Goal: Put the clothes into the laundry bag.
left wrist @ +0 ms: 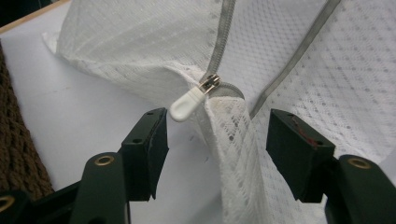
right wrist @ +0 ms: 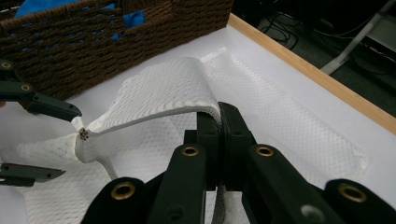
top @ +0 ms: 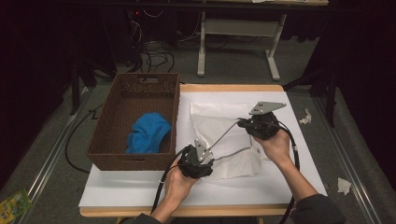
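- A dark room; a white-covered table (top: 140, 186) stands on a grey floor.
- A brown wicker basket (top: 116, 116) at the table's left holds a blue cloth (top: 148, 133).
- A white mesh bag (top: 210, 121) lies just beside the basket, its zipper partly open.
- The right gripper (right wrist: 219, 114) is clamped on the bag's zipper edge and lifts it.
- The left gripper (left wrist: 217, 135) has its jaws apart on both sides of the white zipper pull (left wrist: 187, 105), not touching it.

Mesh bag (left wrist: 299, 70): white open-weave cloth, matt. Zipper slider (left wrist: 211, 85): shiny metal; pull tab (left wrist: 187, 105): smooth white plastic. Basket (top: 116, 121): brown woven wicker, rough. Blue cloth (top: 148, 133): soft fabric. Bench (top: 140, 186): smooth white top, wood edge.
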Available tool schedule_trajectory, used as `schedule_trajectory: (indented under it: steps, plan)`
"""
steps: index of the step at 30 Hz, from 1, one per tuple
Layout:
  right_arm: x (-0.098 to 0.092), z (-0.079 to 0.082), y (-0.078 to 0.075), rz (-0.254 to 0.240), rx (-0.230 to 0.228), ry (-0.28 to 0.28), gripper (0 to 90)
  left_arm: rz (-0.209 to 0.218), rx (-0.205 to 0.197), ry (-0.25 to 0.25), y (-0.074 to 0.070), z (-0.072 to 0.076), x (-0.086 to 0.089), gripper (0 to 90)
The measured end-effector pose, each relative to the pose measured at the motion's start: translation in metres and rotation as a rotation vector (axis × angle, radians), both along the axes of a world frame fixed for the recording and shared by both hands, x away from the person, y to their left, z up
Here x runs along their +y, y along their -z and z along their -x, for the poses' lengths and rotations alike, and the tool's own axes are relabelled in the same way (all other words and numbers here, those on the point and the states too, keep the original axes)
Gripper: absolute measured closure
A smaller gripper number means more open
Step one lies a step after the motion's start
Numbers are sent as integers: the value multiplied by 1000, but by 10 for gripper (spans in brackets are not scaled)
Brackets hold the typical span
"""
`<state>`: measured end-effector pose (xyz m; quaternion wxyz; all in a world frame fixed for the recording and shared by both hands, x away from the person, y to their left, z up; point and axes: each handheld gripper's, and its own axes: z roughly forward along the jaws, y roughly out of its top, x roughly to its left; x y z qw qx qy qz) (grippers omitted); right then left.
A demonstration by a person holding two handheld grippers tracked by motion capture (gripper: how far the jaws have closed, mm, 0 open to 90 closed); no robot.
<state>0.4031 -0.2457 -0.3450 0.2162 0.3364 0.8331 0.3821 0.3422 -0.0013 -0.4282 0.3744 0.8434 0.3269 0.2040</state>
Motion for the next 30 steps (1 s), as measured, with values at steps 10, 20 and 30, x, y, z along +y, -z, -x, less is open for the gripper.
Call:
schedule_trajectory:
  steps: [10, 20, 30]
  plan:
    - [3, 1, 1, 14, -4, -6, 892, -10, 5, -2, -18, -3, 10, 332]
    - [7, 0, -1, 5, -11, -15, 892, 9, 21, 24, -36, -6, 20, 311]
    - [2, 3, 2, 14, -10, -11, 892, 42, 25, -6, -49, -10, 39, 288]
